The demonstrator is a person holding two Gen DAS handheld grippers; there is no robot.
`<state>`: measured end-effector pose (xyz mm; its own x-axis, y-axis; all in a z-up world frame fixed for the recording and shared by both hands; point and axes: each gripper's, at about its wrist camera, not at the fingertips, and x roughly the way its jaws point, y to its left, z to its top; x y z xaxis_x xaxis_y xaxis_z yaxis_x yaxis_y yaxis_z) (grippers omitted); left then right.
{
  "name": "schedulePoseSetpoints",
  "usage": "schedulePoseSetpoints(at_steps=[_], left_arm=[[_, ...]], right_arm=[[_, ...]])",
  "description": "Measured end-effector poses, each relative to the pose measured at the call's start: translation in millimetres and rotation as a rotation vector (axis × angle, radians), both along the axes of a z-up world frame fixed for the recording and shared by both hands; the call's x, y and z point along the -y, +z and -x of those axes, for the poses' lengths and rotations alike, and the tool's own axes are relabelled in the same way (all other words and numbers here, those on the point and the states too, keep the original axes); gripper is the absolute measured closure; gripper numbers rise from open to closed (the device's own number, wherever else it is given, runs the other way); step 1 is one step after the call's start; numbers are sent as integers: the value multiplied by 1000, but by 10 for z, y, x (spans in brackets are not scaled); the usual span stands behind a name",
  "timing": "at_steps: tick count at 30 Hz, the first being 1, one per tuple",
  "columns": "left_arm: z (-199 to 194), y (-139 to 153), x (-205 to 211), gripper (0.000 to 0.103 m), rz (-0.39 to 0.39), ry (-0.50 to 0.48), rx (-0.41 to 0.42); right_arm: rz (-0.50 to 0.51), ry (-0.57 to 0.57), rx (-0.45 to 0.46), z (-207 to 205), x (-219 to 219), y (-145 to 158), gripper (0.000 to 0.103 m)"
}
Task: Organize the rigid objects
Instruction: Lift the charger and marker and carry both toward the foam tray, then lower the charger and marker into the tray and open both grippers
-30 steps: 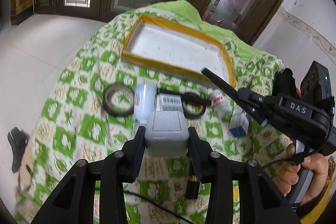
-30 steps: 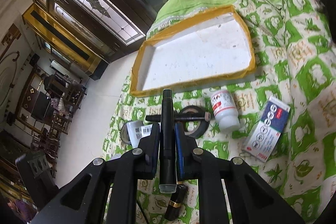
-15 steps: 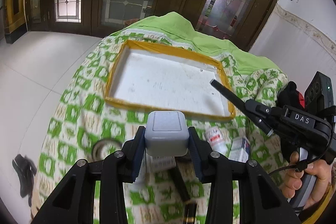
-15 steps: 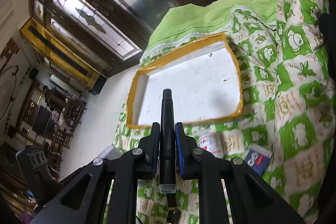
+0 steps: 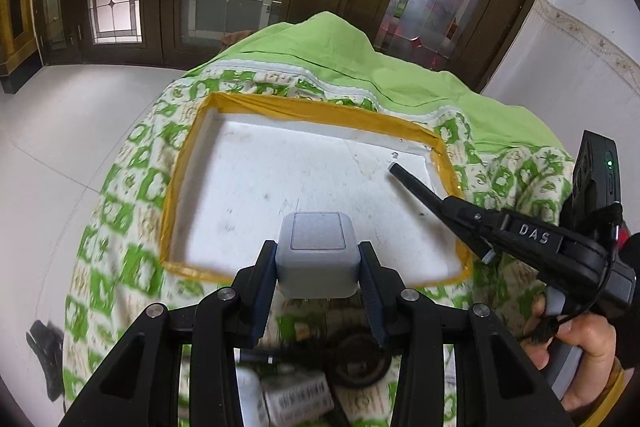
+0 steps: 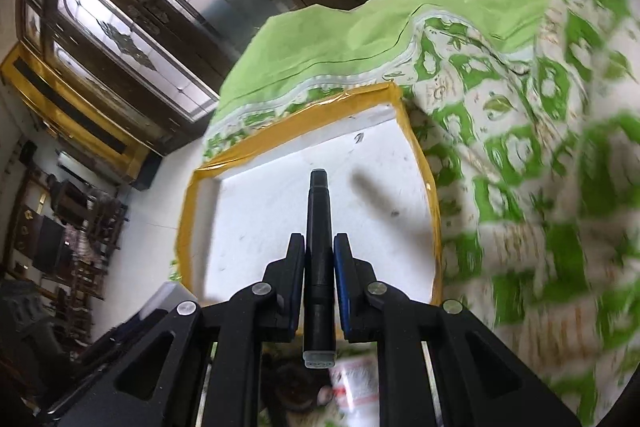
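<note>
Over the tray, left wrist view: your left gripper (image 5: 318,289) is clamped on a grey square plug adapter (image 5: 316,259), one pad on each flank, broad face up.
Adapter's place: it hangs above the near edge of the white tray with yellow-taped rim (image 5: 176,187); the bare tray floor lies straight ahead and below.
Other tool seen from here: your right gripper (image 5: 468,223) comes in from the right, held by your hand (image 5: 576,351), with a black marker pen (image 5: 416,187) nipped in it.
Pen's axis: its long line runs from lower right to upper left, tip over the tray's far right corner.
Left behind: a tape roll (image 5: 356,355) and a labelled box (image 5: 298,397) lie blurred on the green patterned cloth (image 5: 120,211) below the fingers.

Above the tray, right wrist view: your right gripper (image 6: 319,283) is closed tight on the black marker pen (image 6: 319,239).
Pen's place: it lies lengthwise between the pads, pointing straight ahead over the tray (image 6: 188,219) floor, its shadow just to the right.
Which hand is nearer: both are already over the tray; the right reaches deeper, the left sits at the near rim.
Coming move, as I judge it: lower each and release, pen along the right side, adapter left of it, well apart.
</note>
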<state>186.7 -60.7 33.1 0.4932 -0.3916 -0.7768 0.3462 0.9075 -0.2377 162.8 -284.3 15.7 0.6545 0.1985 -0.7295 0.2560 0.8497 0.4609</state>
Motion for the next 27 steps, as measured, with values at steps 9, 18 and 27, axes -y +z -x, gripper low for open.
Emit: schedulePoseSetpoints(at_steps=[9,18,27], left_arm=[[-413,-310,292,61,-41,-14,-39],[-491,-560,481,61,-64,-36,-48],[-431,-630,450,60,-67,-23,-51]], right_arm=[[95,6,-39,-280,-10,-238,89],[97,-11,-89,-330,21,-431,89],[125,-35,-100,-279,22,-460,89]])
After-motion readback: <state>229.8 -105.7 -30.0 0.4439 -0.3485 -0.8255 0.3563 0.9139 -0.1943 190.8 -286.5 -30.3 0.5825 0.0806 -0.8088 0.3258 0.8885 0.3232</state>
